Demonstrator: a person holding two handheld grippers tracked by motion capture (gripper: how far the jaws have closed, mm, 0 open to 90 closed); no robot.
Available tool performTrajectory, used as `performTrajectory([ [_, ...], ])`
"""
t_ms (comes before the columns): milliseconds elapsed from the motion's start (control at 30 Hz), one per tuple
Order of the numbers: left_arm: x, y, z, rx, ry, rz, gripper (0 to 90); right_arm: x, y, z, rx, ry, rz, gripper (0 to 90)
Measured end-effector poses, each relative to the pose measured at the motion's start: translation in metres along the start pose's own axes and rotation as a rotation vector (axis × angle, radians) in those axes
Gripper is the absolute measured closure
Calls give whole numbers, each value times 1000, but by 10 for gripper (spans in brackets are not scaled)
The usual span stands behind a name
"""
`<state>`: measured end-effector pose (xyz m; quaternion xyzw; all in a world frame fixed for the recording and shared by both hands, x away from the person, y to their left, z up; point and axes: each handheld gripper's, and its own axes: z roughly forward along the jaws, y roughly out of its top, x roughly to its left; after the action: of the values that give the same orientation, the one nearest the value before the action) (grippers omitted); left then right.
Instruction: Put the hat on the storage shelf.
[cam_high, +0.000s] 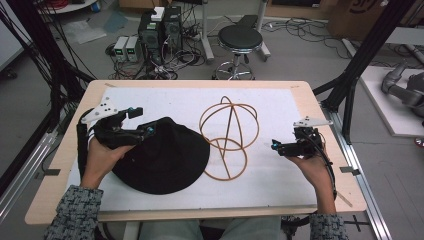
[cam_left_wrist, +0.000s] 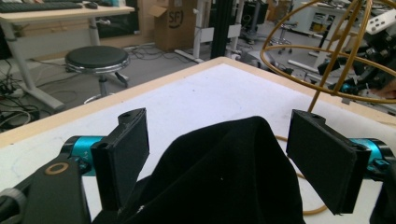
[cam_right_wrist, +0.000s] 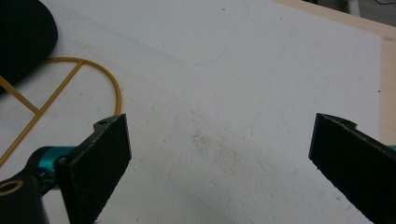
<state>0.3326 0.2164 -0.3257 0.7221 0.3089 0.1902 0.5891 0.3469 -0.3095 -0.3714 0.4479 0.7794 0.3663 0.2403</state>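
We see the left gripper (cam_high: 136, 120) spread wide, straddling the crown of the black hat (cam_high: 162, 156) at its 12 o'clock. The gold wire hat stand (cam_high: 227, 137) sits at 3 o'clock. The right gripper (cam_high: 278, 147) hangs released, farther off.

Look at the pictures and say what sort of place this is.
Probably a robotics lab or workshop: computer towers and loose cables sit on the floor, a stool stands behind the table, and a cardboard box is stored nearby.
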Motion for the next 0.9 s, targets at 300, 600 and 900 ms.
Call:
performTrajectory([
  [300, -5, -2, 13, 30, -29, 10, 224, 1, -1, 0, 6, 0, -4, 52],
  [600, -5, -5, 21, 73, -20, 12, 257, 1, -2, -1, 1, 3, 1, 52],
  [900, -2, -13, 25, 94, -12, 1, 363, 1, -2, -1, 1, 9, -3, 52],
])
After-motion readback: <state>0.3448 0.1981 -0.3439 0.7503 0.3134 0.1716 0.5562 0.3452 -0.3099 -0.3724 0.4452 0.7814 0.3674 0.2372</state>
